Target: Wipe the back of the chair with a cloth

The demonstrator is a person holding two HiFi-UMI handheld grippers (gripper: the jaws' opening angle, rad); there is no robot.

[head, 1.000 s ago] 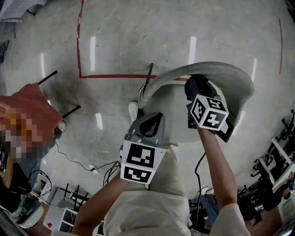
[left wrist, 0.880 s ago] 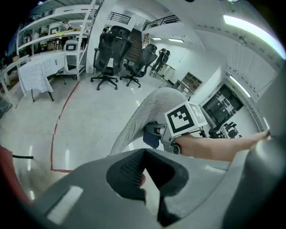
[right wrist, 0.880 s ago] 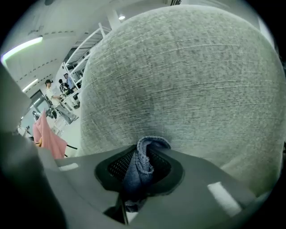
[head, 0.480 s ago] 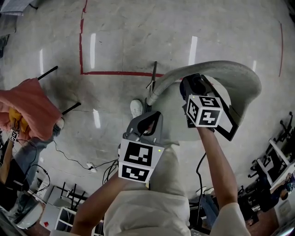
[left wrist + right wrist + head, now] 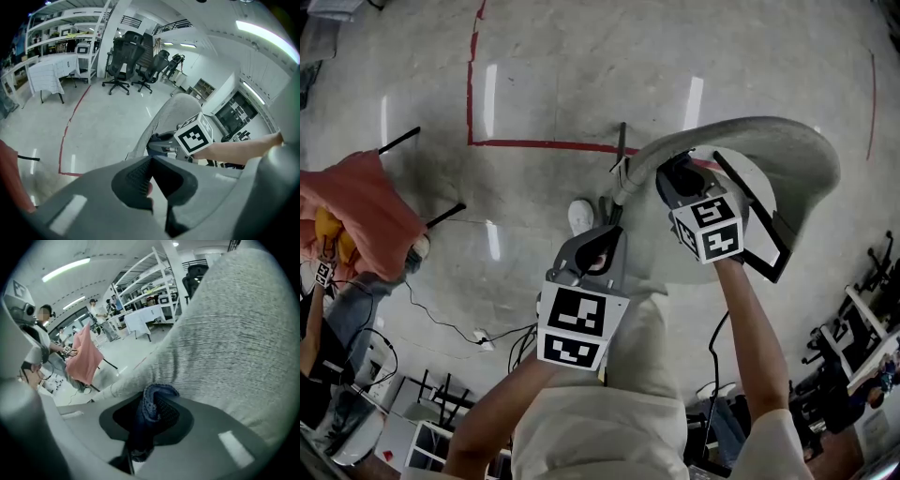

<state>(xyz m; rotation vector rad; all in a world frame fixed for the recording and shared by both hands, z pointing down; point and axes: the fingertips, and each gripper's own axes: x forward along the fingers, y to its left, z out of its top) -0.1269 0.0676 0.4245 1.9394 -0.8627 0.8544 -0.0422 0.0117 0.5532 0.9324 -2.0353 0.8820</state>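
The chair's grey fabric back curves across the right of the head view, above its pale seat. My right gripper is shut on a dark blue cloth, and the cloth touches the near face of the chair back close to its left end. My left gripper hangs lower, to the left of the seat, apart from the chair. In the left gripper view its jaws are shut with nothing between them. That view also holds the chair back and the right gripper's marker cube.
A pink cloth is draped over a black-legged stand at the left. Red tape lines mark the floor beyond the chair. Cables trail near my feet. Office chairs and shelving stand far off; people work at the right gripper view's left.
My right gripper has slid left along the chair back with the cloth, toward its left end. The left gripper has hardly moved.
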